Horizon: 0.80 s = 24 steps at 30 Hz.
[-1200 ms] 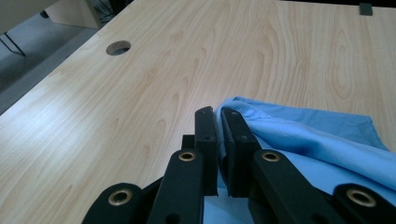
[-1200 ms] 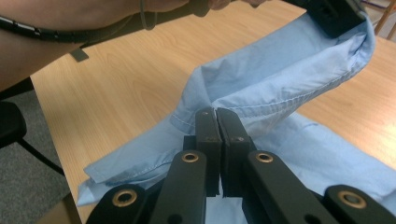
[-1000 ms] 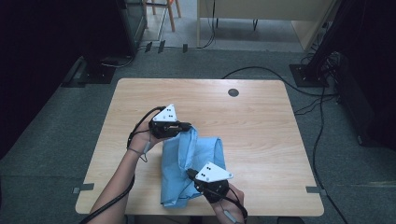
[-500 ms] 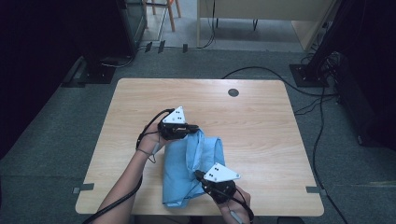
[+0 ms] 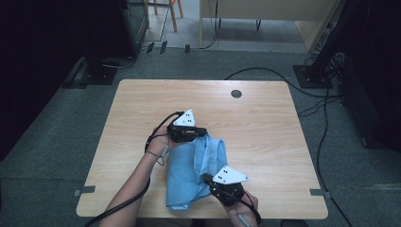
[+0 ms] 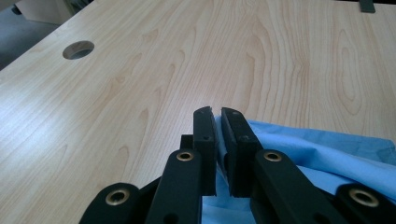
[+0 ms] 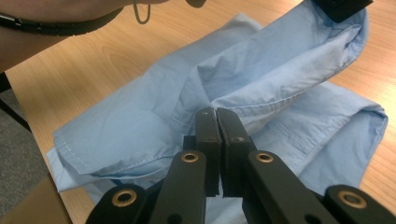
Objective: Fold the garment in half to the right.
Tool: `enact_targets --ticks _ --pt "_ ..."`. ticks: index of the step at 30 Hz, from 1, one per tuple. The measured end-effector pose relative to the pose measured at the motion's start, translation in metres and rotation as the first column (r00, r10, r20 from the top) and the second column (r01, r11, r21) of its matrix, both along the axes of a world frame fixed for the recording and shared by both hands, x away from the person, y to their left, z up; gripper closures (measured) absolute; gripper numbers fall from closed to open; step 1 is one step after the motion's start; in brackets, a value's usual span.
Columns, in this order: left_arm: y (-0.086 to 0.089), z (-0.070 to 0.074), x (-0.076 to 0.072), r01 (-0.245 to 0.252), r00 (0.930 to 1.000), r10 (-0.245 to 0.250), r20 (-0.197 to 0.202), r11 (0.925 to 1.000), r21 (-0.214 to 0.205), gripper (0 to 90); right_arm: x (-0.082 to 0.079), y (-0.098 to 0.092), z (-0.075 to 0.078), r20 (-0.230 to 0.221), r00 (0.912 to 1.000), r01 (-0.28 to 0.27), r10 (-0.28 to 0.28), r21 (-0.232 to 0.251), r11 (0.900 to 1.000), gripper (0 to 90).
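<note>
A: Your left gripper point(image 5: 204, 134) sits just left of the frame's middle in the high view, its jaws clamped on a fold of the shirt point(image 5: 191, 177). Your right gripper point(image 5: 207, 178) is low and slightly right of centre, and it too is clamped on the cloth.

B: How do you read the left grip?

A: From the left gripper view. Your left gripper point(image 6: 217, 116) rises from the bottom middle with its jaws almost together, and a thin strip of the blue shirt point(image 6: 327, 154) shows pinched in the narrow slit between them. More of the cloth spreads to the lower right of that frame, lying on the table point(image 6: 140, 70).

B: And the right one?

A: In the right gripper view your right gripper point(image 7: 216, 112) has its jaws pressed close, biting a stitched hem near the frame's middle. The shirt point(image 7: 140, 121) fans out from there, flat toward the lower left and lifted toward the upper right, where your left gripper point(image 7: 343, 7) holds its far end at the top edge.

B: Where does the shirt lie overall?

A: In the high view it runs from the middle of the table point(image 5: 265, 123) down toward the lower edge, bunched between your two grippers, with its bottom end near the table's near edge. Your left forearm point(image 5: 127, 194) comes in from the lower left beside it.
</note>
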<state>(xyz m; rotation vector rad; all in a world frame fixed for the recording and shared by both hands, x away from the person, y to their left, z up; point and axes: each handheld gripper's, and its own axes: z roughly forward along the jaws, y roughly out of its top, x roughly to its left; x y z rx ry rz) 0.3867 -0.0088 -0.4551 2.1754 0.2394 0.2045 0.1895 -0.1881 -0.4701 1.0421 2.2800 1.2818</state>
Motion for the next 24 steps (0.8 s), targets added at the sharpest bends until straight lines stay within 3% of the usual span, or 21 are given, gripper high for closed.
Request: enact_targets --ticks 10,24 --pt "-0.013 -0.007 0.002 -0.005 1.0000 0.005 -0.007 1.0000 -0.002 85.6 0.003 -0.010 -0.006 -0.006 1.0000 0.005 -0.005 -0.006 1.0000 88.5" --pt "-0.016 -0.011 0.005 -0.033 0.9995 0.033 -0.003 0.9995 0.001 85.5 0.012 -0.027 -0.014 -0.030 0.9995 -0.009 0.009 0.018 0.9998 88.3"
